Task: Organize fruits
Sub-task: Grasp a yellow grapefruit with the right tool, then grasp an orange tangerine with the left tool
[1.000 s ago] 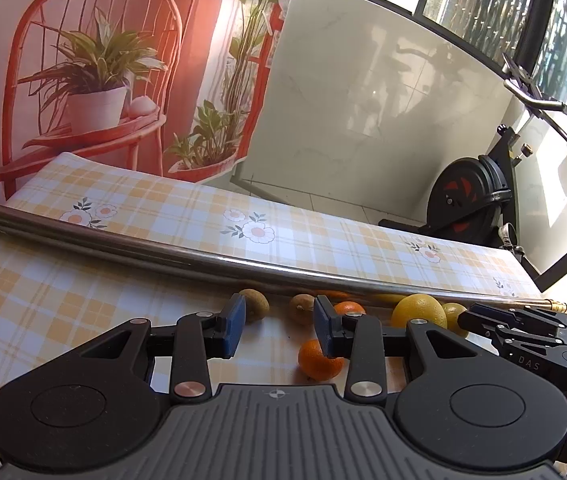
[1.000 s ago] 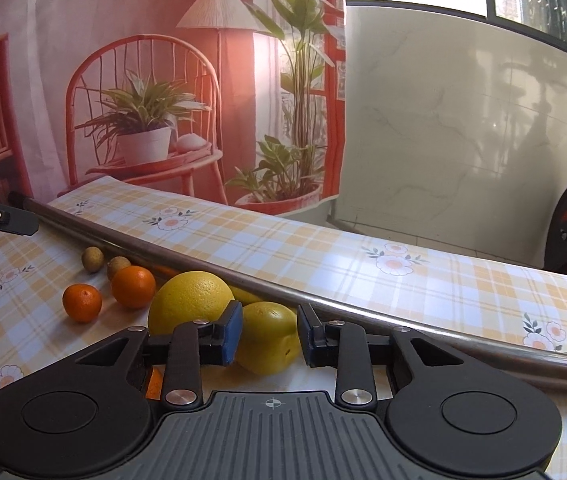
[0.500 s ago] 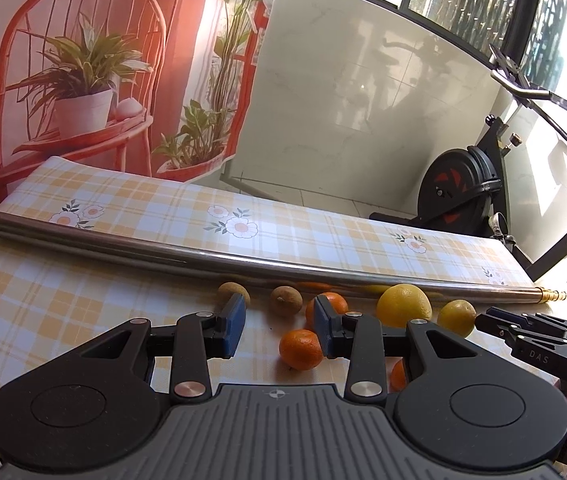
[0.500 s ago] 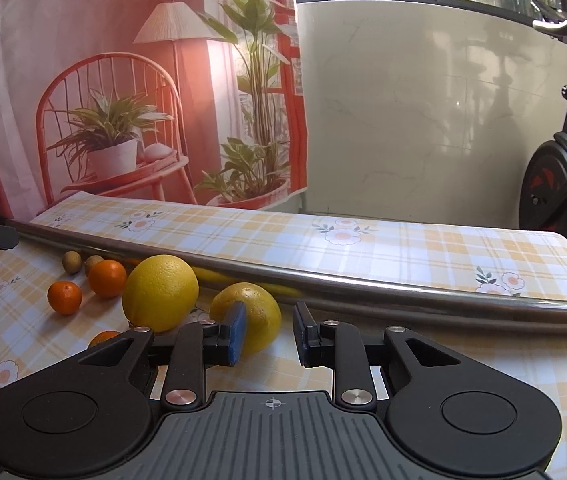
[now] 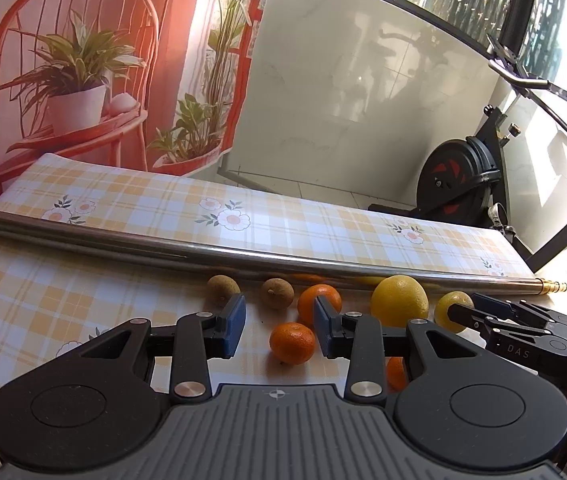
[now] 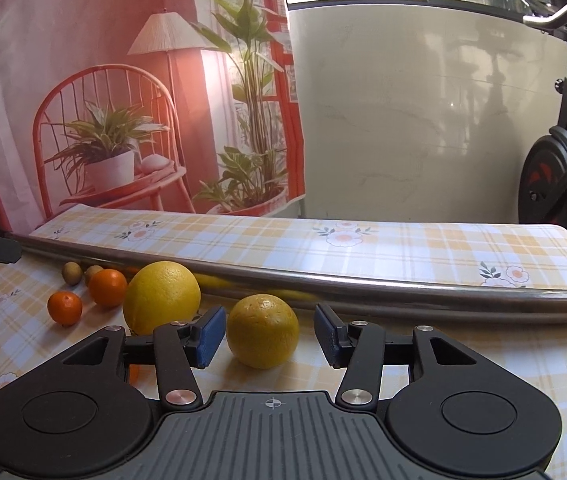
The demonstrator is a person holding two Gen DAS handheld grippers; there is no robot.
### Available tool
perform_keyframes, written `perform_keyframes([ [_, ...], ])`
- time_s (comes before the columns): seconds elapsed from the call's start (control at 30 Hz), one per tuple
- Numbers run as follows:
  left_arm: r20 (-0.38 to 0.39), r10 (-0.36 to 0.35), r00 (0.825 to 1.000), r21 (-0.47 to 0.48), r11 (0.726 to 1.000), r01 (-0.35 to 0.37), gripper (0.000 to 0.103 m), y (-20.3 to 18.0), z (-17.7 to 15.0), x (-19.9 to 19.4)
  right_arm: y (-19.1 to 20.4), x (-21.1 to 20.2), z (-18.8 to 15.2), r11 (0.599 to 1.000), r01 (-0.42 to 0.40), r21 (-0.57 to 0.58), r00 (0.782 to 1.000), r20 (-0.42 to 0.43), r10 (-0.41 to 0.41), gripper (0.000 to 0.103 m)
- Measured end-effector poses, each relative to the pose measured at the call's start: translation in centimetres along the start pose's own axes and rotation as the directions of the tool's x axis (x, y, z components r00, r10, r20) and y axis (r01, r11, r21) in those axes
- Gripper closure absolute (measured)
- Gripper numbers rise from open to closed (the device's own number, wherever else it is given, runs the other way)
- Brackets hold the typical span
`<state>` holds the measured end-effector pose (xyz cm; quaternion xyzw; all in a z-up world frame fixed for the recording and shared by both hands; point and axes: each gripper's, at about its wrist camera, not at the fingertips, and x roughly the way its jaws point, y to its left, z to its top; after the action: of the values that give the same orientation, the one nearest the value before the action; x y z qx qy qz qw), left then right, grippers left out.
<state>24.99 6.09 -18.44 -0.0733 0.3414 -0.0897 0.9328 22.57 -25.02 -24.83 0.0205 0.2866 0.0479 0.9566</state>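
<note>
Right gripper (image 6: 270, 338) is opening, its pads either side of the small yellow fruit (image 6: 263, 330) but clear of it, so I'd back straight off without nudging it out of the row along the rod (image 6: 323, 284). Left gripper (image 5: 279, 326) sits narrow and empty just short of a mandarin (image 5: 292, 342).

Left to right on the table (image 6: 463, 248): two brown fruits (image 6: 72, 273), two mandarins, two yellow ones. More orange bits peek out at the near edge, can't count those.

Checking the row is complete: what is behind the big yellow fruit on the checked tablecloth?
Behind the big yellow fruit runs the metal pole, showing yellow reflections. The fruit hides the pole's base there, so anything tucked between them cannot be seen.
</note>
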Motion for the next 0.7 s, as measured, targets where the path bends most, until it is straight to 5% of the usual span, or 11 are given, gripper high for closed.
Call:
perform_keyframes([
  [0.7,-0.045,-0.006,0.999,-0.026,1.0,0.005,0.064,0.0,-1.0,1.7,1.5,2.5,-0.5,0.999,0.025,-0.033,0.998,-0.055,-0.027,0.06],
])
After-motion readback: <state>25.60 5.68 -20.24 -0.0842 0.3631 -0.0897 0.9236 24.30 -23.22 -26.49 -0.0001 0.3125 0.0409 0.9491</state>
